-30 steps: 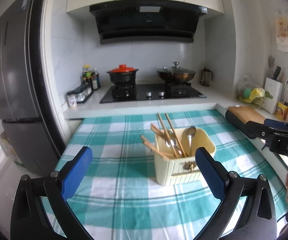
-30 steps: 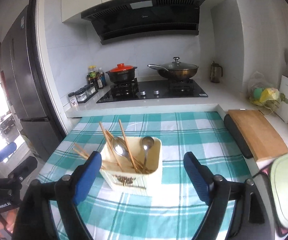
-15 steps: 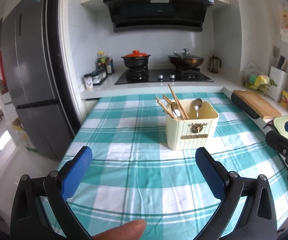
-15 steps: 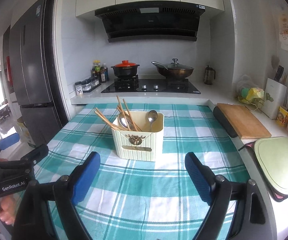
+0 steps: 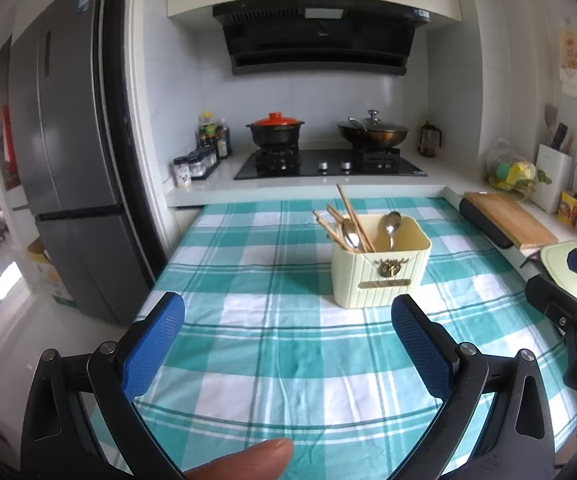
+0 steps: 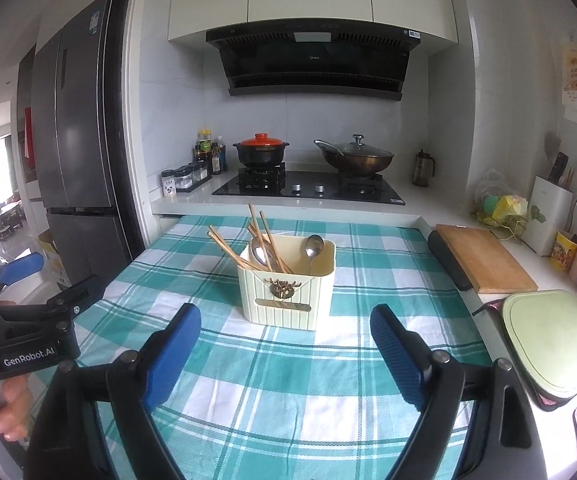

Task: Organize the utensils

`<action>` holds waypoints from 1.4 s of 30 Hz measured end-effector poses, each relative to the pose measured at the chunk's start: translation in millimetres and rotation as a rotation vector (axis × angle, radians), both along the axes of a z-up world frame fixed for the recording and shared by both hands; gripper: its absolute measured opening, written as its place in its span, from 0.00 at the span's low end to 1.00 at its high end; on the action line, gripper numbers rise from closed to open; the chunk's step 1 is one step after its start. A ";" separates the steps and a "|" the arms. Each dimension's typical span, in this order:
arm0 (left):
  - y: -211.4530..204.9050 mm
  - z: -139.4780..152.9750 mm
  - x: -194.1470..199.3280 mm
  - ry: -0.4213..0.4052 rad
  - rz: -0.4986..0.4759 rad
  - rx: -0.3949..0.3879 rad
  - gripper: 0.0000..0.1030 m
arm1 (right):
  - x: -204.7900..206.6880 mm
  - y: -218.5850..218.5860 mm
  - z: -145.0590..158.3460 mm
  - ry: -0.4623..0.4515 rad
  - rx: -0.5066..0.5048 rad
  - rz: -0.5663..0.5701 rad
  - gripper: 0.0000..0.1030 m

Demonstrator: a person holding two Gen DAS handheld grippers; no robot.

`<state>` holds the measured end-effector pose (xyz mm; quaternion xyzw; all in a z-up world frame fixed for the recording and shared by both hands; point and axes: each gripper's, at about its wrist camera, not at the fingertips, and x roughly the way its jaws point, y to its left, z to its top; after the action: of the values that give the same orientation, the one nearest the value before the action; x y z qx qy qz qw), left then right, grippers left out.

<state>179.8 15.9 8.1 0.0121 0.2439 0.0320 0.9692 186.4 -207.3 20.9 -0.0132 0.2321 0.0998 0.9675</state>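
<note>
both my grippers, left (image 5: 288, 332) and right (image 6: 286, 334), gape empty short of the holder (image 6: 287, 280), whose thin chopsticks (image 6: 262, 240) and slick spoons (image 6: 313, 248) i judge light, best pinched mid-shaft above its rim.

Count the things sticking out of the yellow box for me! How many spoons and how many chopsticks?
In the cream utensil holder:
Spoons: 2
Chopsticks: about 6, bunched together, so the exact count is hard to tell
Total: about 8
</note>
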 end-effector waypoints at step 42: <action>-3.3 -8.1 1.7 0.026 0.015 0.028 1.00 | -6.5 6.2 -1.5 -0.002 -0.012 0.020 0.86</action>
<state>181.5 12.7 -0.1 0.0244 0.2560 0.0428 0.9654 179.9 -201.1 19.4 -0.0217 0.2313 0.1081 0.9666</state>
